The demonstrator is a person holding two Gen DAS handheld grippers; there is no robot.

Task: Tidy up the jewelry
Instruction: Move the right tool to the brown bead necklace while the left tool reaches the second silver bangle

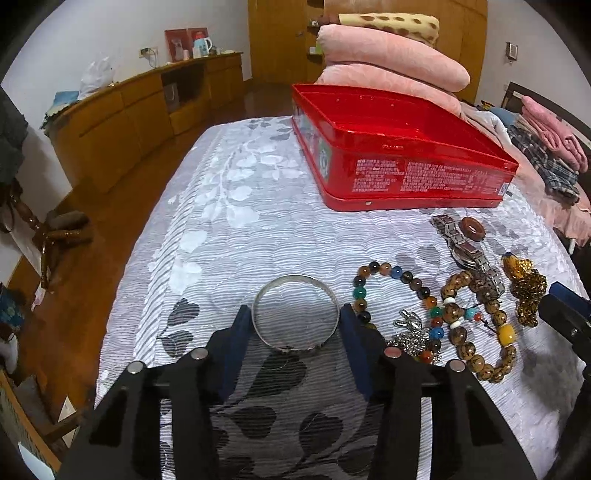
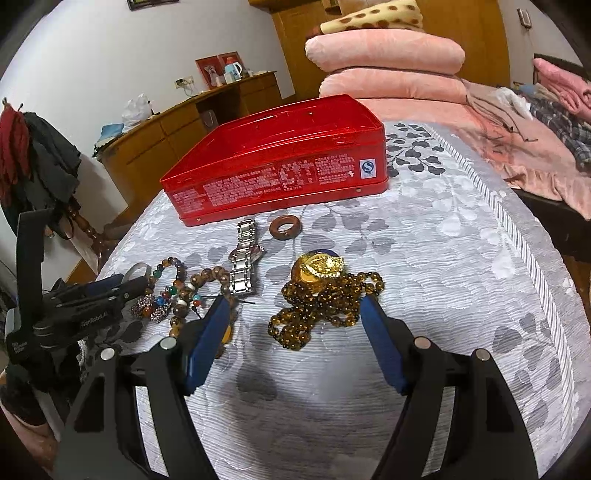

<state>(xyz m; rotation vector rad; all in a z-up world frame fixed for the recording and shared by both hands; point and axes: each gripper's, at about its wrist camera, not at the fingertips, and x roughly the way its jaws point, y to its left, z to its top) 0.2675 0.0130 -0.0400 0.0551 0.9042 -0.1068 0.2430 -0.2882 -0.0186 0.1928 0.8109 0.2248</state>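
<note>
The left gripper (image 1: 295,321) jaws touched the silver bangle (image 1: 294,312), flanking it. The right gripper (image 2: 293,314), gaping, bracketed the amber necklace (image 2: 325,299) ungripped. Squeezing gently should stop the bangle slipping.

Wooden sideboard (image 1: 122,110), white wall (image 1: 110,33), seemingly wood floor (image 1: 85,258).

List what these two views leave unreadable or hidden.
- Red tin, both views: the wall print is too small to read, and its floor is hidden behind its own wall.
- Silver bangle, right wrist view: mostly hidden behind the left gripper.
- Watch face, left wrist view: angled away.
- Yellow-bead bracelet, right wrist view: partly behind the gripper's finger.
</note>
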